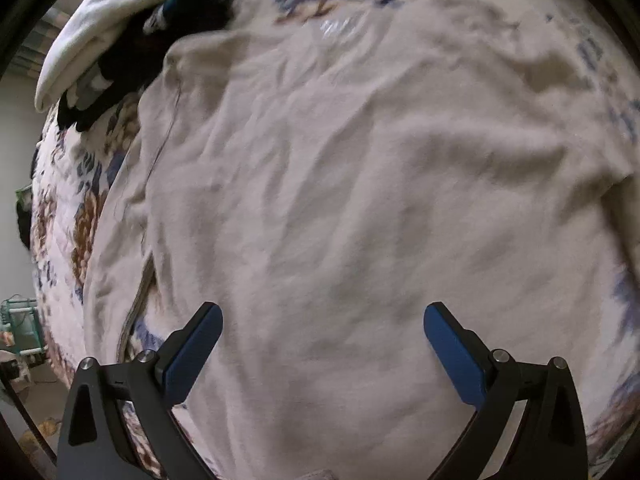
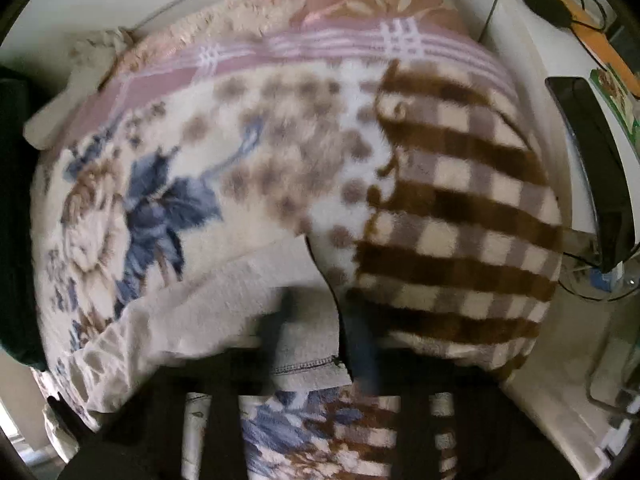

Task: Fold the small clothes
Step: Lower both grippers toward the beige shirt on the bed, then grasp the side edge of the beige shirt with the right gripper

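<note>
Garment (image 1: 340, 200) flat; right gripper (image 2: 320, 332) (blurred) seemingly pinches its hem.

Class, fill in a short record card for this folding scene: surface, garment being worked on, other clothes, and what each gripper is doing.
surface: fleece blanket with blue and brown flowers
garment: cream knit top, spread flat and wrinkled
other clothes: heap of white and dark garments, at the top's far left corner
left gripper: open, over the top, holding nothing
right gripper: blurred, seems shut on a stitched edge of the cream knit top
</note>
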Action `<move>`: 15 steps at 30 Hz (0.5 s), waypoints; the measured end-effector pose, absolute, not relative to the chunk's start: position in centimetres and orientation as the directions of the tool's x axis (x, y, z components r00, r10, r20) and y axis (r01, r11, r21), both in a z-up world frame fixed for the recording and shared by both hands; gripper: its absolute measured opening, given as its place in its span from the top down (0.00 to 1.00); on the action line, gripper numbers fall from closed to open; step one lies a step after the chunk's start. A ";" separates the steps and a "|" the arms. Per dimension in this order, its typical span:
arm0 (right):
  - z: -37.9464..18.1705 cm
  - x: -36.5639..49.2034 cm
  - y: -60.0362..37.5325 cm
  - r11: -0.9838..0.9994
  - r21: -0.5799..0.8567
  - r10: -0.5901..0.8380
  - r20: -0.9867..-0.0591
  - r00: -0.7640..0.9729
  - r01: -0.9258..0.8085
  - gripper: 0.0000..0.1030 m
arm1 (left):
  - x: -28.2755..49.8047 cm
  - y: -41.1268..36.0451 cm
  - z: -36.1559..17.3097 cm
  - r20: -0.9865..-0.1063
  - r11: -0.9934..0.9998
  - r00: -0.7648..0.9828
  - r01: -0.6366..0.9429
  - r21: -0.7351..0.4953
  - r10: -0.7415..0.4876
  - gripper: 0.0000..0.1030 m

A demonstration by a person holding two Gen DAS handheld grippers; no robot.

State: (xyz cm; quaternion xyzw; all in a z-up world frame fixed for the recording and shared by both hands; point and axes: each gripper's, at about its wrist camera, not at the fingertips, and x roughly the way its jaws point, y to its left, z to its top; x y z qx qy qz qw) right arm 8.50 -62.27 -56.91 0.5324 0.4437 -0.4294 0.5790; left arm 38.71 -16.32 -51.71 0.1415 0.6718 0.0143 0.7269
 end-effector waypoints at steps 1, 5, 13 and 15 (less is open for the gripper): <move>-56.5 8.1 -62.4 0.057 0.246 -0.037 -0.968 0.249 0.967 0.97 | 39.2 -17.3 -50.9 -0.975 0.963 0.111 0.168 0.210 0.194 0.00; -54.8 6.9 -63.1 0.070 0.192 -0.090 -0.976 0.198 0.979 0.99 | 42.6 -21.9 -49.0 -0.976 0.966 0.177 0.200 0.165 0.130 0.00; -56.4 6.7 -63.3 -0.029 0.358 0.071 -0.930 0.359 0.933 0.51 | 48.4 -31.4 -52.5 -0.947 0.893 0.259 0.353 0.277 0.191 0.00; -57.8 7.2 -63.3 -0.062 0.375 0.091 -0.921 0.379 0.925 0.51 | 48.3 -31.5 -53.4 -0.946 0.883 0.249 0.368 0.292 0.209 0.00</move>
